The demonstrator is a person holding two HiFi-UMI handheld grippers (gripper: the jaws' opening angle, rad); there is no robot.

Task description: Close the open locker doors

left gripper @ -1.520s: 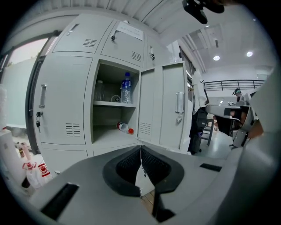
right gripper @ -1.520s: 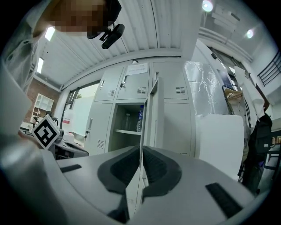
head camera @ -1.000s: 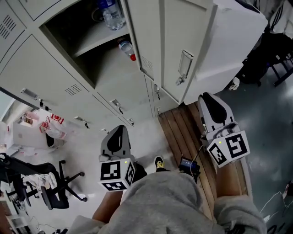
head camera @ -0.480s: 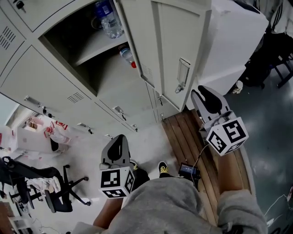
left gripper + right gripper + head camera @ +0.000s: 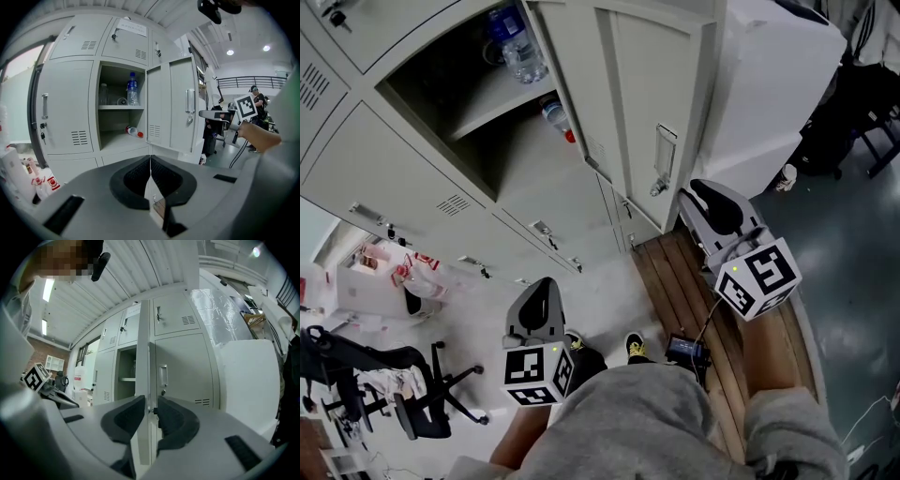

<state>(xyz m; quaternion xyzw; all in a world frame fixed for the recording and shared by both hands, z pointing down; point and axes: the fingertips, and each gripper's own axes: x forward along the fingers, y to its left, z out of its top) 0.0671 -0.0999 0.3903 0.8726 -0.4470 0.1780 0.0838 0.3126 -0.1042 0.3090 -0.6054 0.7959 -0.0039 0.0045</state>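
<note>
At 7 o'clock in the head view the left gripper (image 5: 540,286) hangs low, its jaws pressed together on nothing. At 11 o'clock the locker (image 5: 520,150) is open, and its door (image 5: 628,103) stands out at 12 o'clock. At 2 o'clock, near the door, the right gripper (image 5: 710,199) has its jaws half apart and empty. The lying bottle (image 5: 560,114) seems close to the front edge, so it could jam the door when it closes.

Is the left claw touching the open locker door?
Apart. The left gripper view shows the left claw shut on nothing, and the open locker door stands well beyond its tips, out of contact.
</note>
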